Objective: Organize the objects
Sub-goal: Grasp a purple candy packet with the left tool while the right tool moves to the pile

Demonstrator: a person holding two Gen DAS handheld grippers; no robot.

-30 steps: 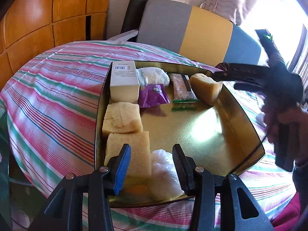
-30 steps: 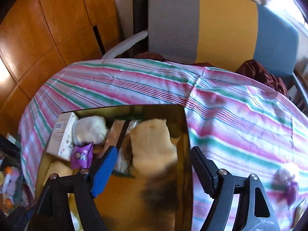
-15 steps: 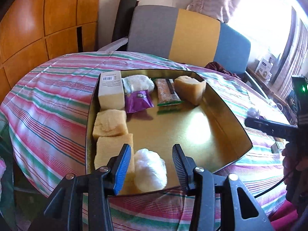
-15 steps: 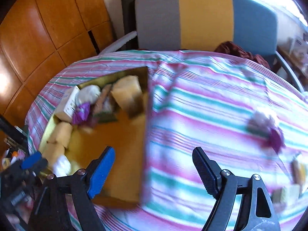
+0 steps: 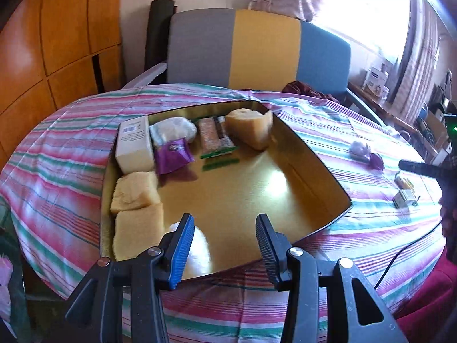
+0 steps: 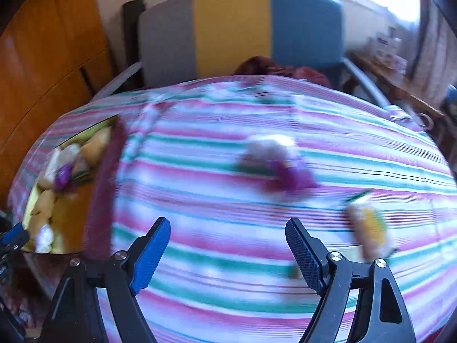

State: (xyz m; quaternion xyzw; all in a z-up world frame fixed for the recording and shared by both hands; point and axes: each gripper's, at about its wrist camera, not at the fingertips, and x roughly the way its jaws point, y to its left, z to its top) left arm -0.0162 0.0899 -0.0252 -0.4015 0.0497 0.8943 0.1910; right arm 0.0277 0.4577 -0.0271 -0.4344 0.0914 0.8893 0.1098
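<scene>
Apparently only a barcode shows on the white box (image 5: 134,145); other labels unreadable.

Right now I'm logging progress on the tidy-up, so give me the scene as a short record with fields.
surface: table with a striped tablecloth
container: gold tray
in tray: white box, purple packet, snack bar, three sponges, two white bundles
still outside: white and purple bundle, small packets
left gripper: open, empty, at the tray's near edge
right gripper: open, empty, over the cloth
</scene>
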